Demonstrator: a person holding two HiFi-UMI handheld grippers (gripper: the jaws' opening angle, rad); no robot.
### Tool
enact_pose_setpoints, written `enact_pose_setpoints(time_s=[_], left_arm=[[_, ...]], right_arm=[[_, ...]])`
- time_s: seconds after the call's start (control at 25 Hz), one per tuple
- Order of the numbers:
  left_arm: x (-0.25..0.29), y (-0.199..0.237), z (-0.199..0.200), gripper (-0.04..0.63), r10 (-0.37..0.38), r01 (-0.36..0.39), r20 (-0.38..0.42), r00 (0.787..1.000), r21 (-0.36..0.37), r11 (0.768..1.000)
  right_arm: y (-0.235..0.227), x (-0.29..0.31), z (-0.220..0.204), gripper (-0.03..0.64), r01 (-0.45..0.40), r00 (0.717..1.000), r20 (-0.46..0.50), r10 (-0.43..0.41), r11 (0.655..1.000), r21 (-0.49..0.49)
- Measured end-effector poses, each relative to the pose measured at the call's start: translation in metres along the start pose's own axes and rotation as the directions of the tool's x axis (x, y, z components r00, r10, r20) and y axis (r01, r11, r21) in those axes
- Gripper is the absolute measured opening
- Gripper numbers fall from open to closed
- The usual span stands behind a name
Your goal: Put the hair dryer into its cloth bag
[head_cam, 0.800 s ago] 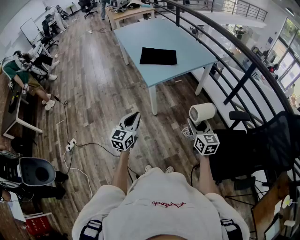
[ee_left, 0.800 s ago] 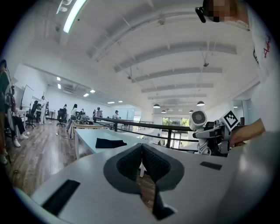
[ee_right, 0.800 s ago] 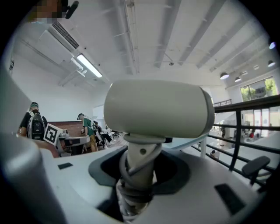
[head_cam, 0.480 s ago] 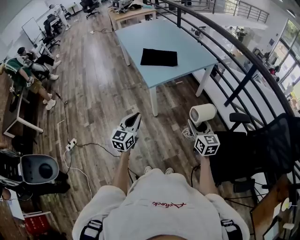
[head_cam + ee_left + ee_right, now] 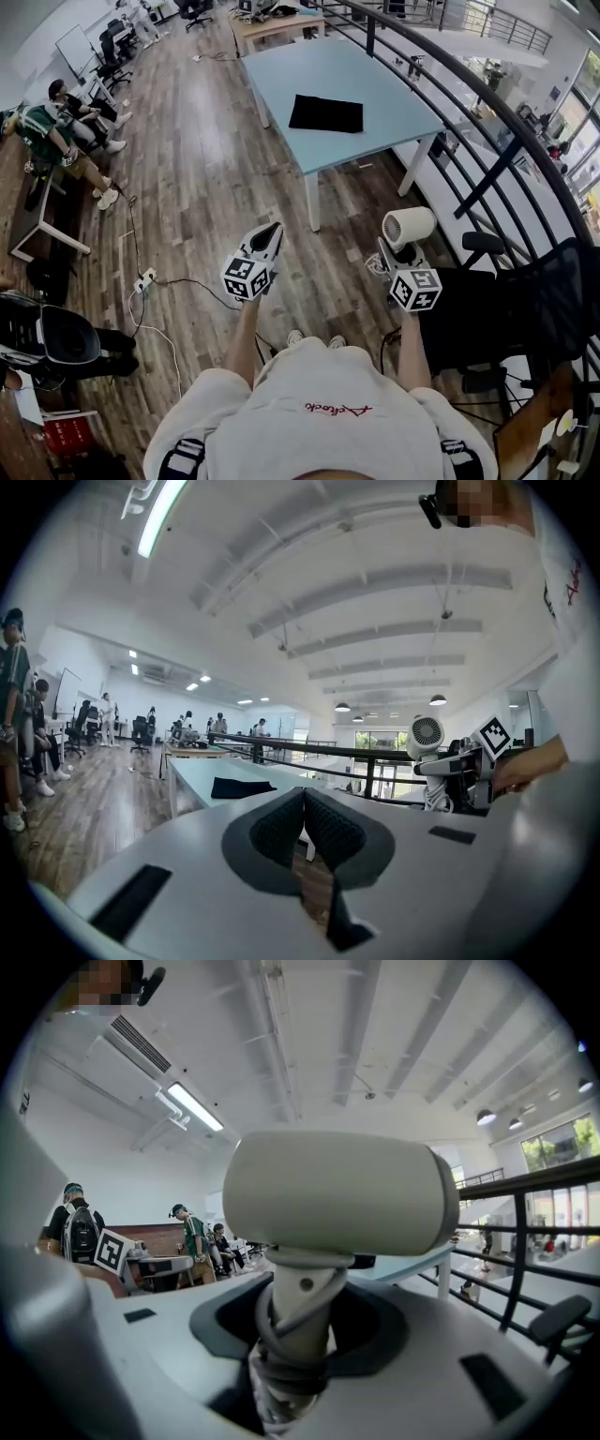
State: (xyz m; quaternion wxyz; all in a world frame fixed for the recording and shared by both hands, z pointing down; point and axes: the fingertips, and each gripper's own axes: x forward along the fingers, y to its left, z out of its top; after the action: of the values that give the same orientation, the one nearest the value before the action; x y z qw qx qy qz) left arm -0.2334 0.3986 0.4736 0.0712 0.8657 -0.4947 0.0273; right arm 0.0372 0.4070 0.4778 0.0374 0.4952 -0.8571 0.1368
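Right gripper (image 5: pixel 298 1335): my jaws are clamped on the handle of the dryer (image 5: pixel 339 1188). Its barrel lies crosswise just above them, and the cord (image 5: pixel 281 1358) is wound round the handle where I grip.
Left gripper (image 5: pixel 302 803): my jaws are pressed together on nothing, carried about level and well apart from the right ones.
Dryer: in the air in my right jaws, nowhere near the bag yet.
Bag (image 5: pixel 325 113): black cloth lying flat on the tabletop (image 5: pixel 375 80), well ahead of both pairs of jaws and roughly between their lines. I cannot tell which edge is its mouth.
Done: the dryer is in my grip and its cord looks bundled.
Left: most of the task, I judge. I have to carry the dryer to the tabletop, open the bag's mouth with my free left jaws, and slide the dryer in.
Room ahead: bare floor (image 5: pixel 206 206) runs from my jaws to the tabletop with nothing in the way. The tabletop's near edge is the first thing I would meet.
Room right: the railing (image 5: pixel 487 127) runs close past my right jaws and a chair (image 5: pixel 534 291) stands just beside them, so I have little room to swing the barrel that way.
Room left: wide open floor. A cable (image 5: pixel 178 281) lies on it below and left of my left jaws, and people (image 5: pixel 56 141) sit well off to that side.
Room round the bag: the tabletop is bare on every side of it, so either pair of jaws can come in freely.
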Motion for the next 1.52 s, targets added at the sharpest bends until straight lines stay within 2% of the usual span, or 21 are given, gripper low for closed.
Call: enact_pose_setpoints(time_s=[0.96, 1.52], left_arm=[[0.017, -0.039, -0.013, 0.008, 0.026, -0.026, 0.016, 1.0, -0.028, 0.999], [0.046, -0.014, -0.028, 0.009, 0.025, -0.025, 0.012, 1.0, -0.056, 0.998]], right_arm=[[-0.032, -0.025, -0.013, 0.186, -0.031, 0.999, -0.029, 0.03, 0.999, -0.029], [-0.042, 0.017, -0.013, 0.186, -0.037, 0.999, -0.018, 0.036, 0.999, -0.023]])
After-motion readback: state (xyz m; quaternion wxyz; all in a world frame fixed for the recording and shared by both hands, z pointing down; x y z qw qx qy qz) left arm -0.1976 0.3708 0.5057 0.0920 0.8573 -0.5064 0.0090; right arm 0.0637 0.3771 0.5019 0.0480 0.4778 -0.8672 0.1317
